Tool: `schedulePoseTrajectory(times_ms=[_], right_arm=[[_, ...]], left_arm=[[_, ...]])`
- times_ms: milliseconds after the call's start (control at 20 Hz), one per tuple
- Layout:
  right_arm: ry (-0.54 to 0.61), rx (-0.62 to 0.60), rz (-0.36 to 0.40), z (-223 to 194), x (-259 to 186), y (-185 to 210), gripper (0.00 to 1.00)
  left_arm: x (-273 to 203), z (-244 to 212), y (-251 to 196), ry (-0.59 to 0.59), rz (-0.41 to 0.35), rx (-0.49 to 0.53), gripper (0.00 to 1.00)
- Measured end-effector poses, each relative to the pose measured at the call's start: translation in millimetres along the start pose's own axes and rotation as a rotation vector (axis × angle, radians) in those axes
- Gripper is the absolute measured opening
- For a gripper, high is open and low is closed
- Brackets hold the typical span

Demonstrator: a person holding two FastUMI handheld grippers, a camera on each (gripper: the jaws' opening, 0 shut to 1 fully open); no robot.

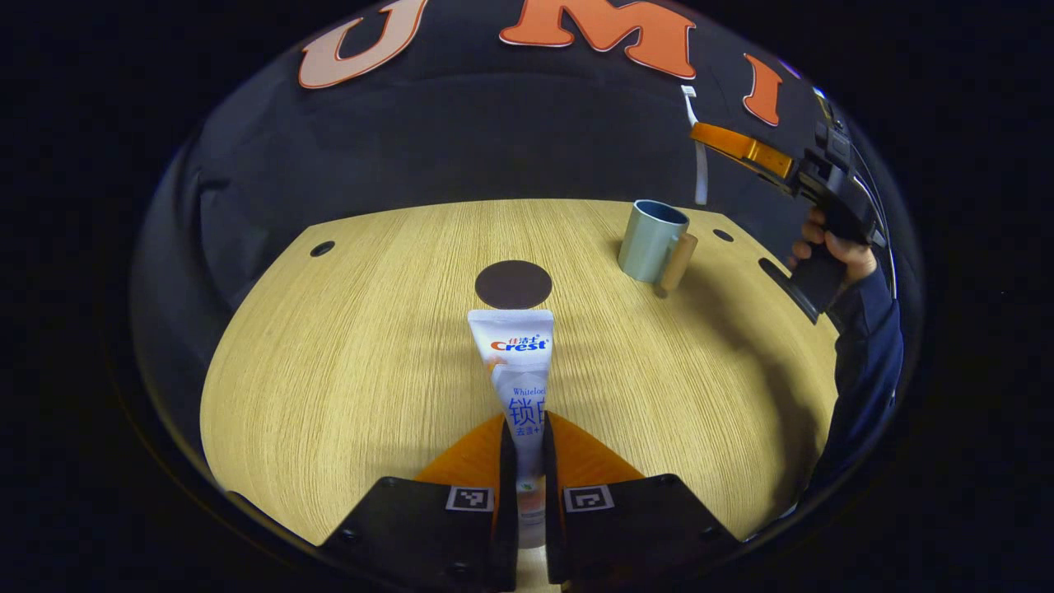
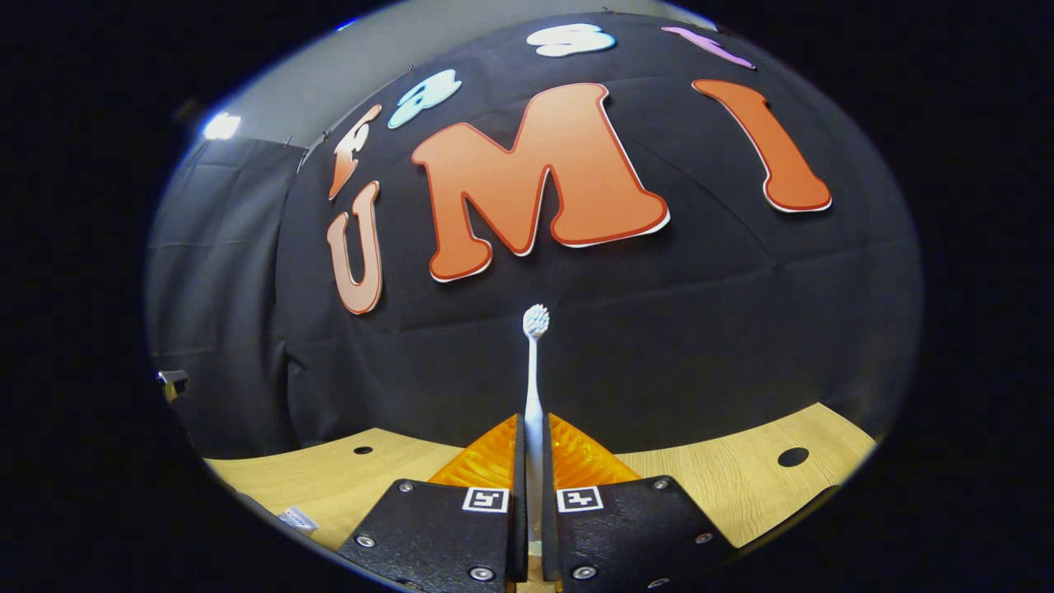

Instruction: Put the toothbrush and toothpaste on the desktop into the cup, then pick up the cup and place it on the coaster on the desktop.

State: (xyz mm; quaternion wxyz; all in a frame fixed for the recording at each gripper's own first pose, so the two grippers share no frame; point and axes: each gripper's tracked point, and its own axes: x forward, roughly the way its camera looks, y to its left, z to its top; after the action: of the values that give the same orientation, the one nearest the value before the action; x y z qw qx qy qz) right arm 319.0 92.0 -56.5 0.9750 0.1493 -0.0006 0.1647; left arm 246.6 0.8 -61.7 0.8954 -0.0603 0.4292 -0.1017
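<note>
We hold the toothpaste (image 1: 522, 395) clamped between the closed fingers of the left gripper (image 1: 527, 494), its crimped end pointing forward over the desk (image 1: 346, 371) toward the dark round coaster (image 1: 513, 284). The right gripper (image 2: 533, 494) is closed on the toothbrush (image 2: 533, 387), bristles away from us; in the left gripper view we see that gripper (image 1: 741, 148) raised above and beside the cup (image 1: 650, 240), the brush hanging handle-down over the rim. The cup stands on the desk, apart from the coaster, and looks empty.

Risks, as we judge them: the brush handle may meet the rim rather than the opening and tip the cup, which looks light. Released too high, the brush could bounce out. The tube is soft, so the grip may let it sag or slip, and its wide crimp could catch the rim. With both tools converging on the one cup, the grippers may collide.
</note>
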Motion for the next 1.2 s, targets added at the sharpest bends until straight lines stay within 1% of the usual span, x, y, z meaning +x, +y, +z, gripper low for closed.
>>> schedulePoseTrajectory(times_ms=[50, 100, 150, 350, 450, 650, 750, 800, 850, 900, 1000, 1200], right_arm=[[-0.007, 0.002, -0.006, -3.3, 4.7, -5.1, 0.07], [-0.009, 0.000, -0.008, -7.5, 7.9, -8.5, 0.07], [-0.010, -0.003, -0.012, -11.8, 11.3, -11.8, 0.07], [-0.009, -0.007, -0.004, -28.2, 22.0, -17.6, 0.07], [0.015, 0.011, 0.002, -42.5, 24.8, -17.7, 0.07], [0.066, -0.010, -0.001, -66.4, 26.3, -19.7, 0.07], [0.089, -0.005, -0.002, -74.7, 25.9, -20.1, 0.07], [0.099, -0.004, -0.002, -77.9, 25.6, -19.1, 0.07], [0.113, -0.005, 0.000, -82.6, 25.4, -17.5, 0.07], [0.125, -0.010, 0.007, -86.1, 24.0, -15.2, 0.07], [0.146, -0.018, 0.008, -91.2, 20.4, -12.5, 0.08], [0.180, 0.000, -0.014, -95.2, 11.2, -14.5, 0.08]], left_arm=[[-1.5, 1.6, -0.1, -0.007, 0.001, 0.000, 0.17], [-4.1, 3.8, -0.5, -0.012, 0.002, -0.002, 0.15], [-7.8, 6.1, -0.6, -0.015, 0.000, -0.003, 0.17], [-22.1, 15.4, -5.7, -0.023, 0.002, 0.000, 0.17], [-31.1, 21.0, -9.3, -0.022, 0.004, -0.002, 0.17], [-42.0, 31.8, -12.2, -0.022, 0.009, -0.011, 0.17], [-41.9, 36.4, -14.5, -0.021, 0.011, -0.013, 0.16], [-42.7, 37.4, -15.2, -0.021, 0.014, -0.014, 0.17], [-43.0, 39.2, -15.9, -0.020, 0.015, -0.015, 0.16], [-42.2, 41.8, -17.5, -0.020, 0.019, -0.017, 0.15], [-38.6, 46.8, -21.7, -0.022, 0.025, -0.023, 0.17], [-38.2, 58.4, -17.9, -0.038, 0.030, -0.029, 0.17]])
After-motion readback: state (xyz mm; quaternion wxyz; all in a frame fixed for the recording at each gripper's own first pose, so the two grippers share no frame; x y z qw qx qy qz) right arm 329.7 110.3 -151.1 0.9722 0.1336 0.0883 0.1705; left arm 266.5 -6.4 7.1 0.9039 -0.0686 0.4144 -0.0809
